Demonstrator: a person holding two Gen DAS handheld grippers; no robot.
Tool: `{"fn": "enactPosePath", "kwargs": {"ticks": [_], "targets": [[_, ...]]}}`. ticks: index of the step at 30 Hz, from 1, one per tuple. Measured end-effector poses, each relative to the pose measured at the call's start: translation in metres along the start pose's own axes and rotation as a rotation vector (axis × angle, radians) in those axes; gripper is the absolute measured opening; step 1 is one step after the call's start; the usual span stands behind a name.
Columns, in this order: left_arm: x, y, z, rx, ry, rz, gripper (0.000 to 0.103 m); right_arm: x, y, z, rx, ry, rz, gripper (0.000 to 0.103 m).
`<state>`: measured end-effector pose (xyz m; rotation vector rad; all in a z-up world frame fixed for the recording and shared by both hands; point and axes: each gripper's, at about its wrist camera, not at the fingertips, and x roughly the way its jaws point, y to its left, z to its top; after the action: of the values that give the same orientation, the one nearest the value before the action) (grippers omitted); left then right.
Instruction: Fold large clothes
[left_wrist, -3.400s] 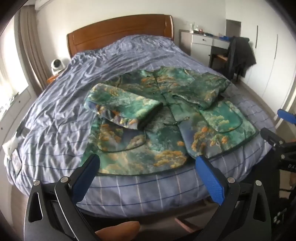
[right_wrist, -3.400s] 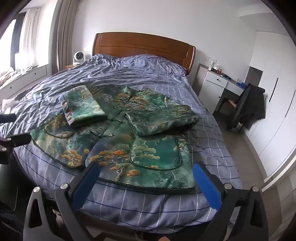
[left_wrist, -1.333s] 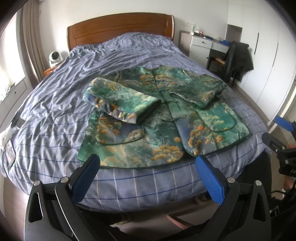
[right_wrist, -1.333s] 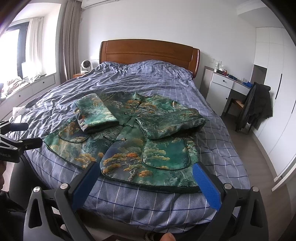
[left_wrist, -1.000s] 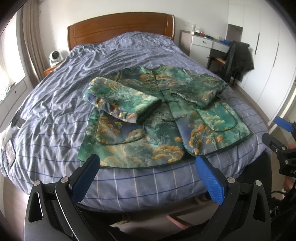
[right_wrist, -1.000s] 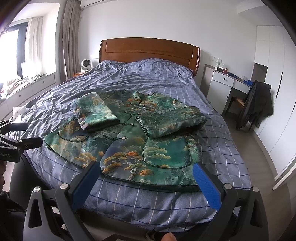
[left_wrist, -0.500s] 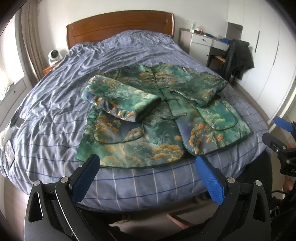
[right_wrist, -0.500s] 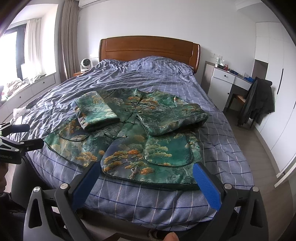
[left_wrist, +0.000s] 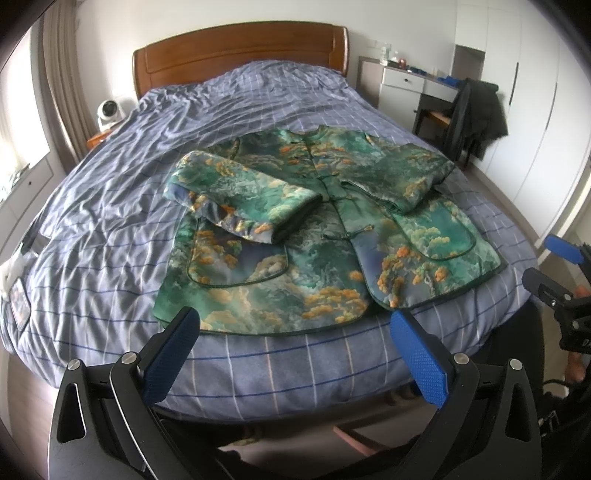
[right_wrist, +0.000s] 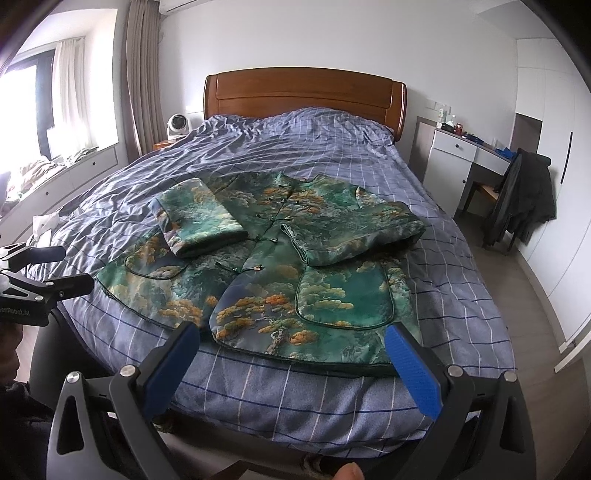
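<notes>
Brocade-like fabric, green with orange cloud and pine patterns, makes up the padded jacket (left_wrist: 295, 236) lying front-up near the foot of the bed with its blue checked quilt (left_wrist: 110, 206). Both sleeves are already folded in across the chest, so the body fold looks like the step left. The cloth appears thick and quilted, with a slight sheen; it will probably bend in soft, bulky rolls rather than sharp creases, and may slide on itself. The piped bottom hem (right_wrist: 295, 360), just beyond the fingertips, seems the best hold, one corner per tool. The left gripper (left_wrist: 295, 354) hangs spread wide and empty before the near hem; the right gripper (right_wrist: 291, 362) is likewise wide apart, gripping nothing, over the hem's right half.
</notes>
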<state>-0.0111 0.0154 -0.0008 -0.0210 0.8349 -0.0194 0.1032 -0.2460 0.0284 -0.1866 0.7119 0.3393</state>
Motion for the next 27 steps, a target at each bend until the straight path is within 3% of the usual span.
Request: {"fn": "enactPosePath", "kwargs": {"ticks": [27], "targets": [[0.0017, 0.0029, 0.0014, -0.001, 0.0, 0.002, 0.102, 0.0028, 0.0011, 0.0051, 0.011, 0.022, 0.028, 0.102]]}}
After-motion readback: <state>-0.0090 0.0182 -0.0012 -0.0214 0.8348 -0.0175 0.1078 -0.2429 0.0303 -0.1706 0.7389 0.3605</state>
